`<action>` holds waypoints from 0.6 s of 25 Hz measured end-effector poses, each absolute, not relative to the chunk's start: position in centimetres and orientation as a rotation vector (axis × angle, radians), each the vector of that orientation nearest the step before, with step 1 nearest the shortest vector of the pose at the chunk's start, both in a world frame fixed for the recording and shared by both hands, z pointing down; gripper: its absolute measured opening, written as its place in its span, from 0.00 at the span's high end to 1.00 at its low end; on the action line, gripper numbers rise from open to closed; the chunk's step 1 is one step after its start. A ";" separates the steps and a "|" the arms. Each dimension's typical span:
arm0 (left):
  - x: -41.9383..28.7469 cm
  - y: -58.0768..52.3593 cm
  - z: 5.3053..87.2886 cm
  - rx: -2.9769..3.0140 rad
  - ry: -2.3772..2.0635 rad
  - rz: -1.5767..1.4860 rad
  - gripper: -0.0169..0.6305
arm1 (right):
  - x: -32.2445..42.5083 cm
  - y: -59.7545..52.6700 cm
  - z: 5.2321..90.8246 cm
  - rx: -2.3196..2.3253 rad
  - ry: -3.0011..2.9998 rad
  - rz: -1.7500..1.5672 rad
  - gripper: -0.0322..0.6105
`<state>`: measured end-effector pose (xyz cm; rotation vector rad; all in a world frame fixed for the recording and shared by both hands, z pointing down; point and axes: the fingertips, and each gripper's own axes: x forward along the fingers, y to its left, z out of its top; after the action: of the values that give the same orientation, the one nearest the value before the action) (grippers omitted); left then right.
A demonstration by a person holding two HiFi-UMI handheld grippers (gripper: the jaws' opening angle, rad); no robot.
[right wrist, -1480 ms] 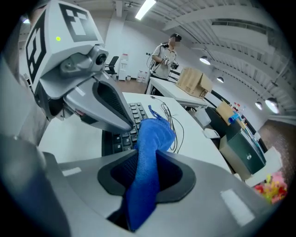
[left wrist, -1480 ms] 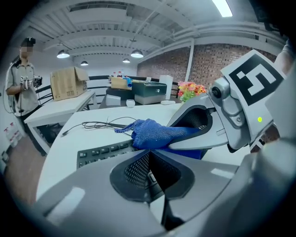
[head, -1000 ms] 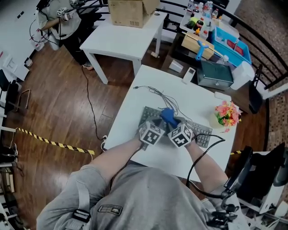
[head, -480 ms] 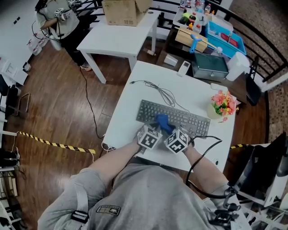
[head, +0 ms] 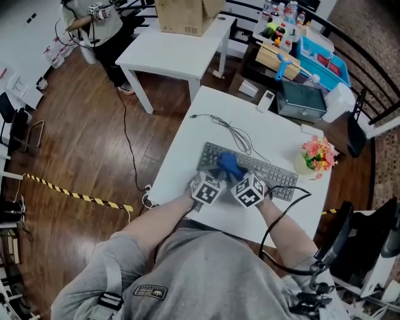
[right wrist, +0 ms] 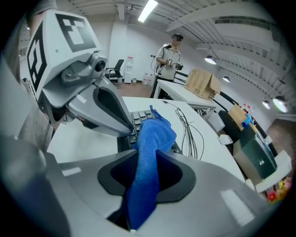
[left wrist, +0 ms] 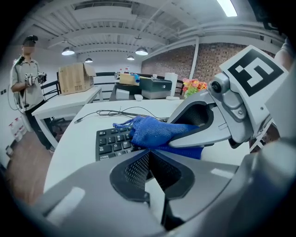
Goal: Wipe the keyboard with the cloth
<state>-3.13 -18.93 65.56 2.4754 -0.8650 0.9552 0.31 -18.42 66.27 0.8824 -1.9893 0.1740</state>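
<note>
A grey keyboard (head: pixel 269 172) lies across the white table (head: pixel 187 156) in front of me. A blue cloth (head: pixel 229 164) rests bunched on the keyboard's left part. My right gripper (head: pixel 235 171) is shut on the cloth (right wrist: pixel 155 134), which runs back between its jaws and drapes onto the keys (right wrist: pixel 137 121). My left gripper (head: pixel 216 174) sits close beside it on the left, over the keyboard's near edge. In the left gripper view the left gripper (left wrist: pixel 150 152) has its jaws together with nothing between them, and the cloth (left wrist: pixel 152 132) lies on the keys (left wrist: pixel 108 141) just ahead.
The keyboard's thin cable (head: pixel 232 132) loops over the far side of the table. A flower pot (head: pixel 317 157) stands at the right edge. Beyond are a second white table (head: pixel 169 53) with a cardboard box (head: pixel 187 12), a cluttered shelf (head: pixel 300 62), and a person (head: pixel 94 19) standing far left.
Both grippers moved together, carrying the cloth a short way over the left keys: back to the keyboard's near edge, then forward onto the keys again. Both grips look unchanged.
</note>
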 end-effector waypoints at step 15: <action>-5.2 -24.9 64.6 2.461 -0.903 0.914 0.98 | -1.2 -24.7 66.1 0.902 -1.966 0.204 0.78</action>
<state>-5.16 -24.88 64.55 2.4610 -0.9033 0.9137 -1.22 -24.74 66.14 0.9018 -1.9658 0.2045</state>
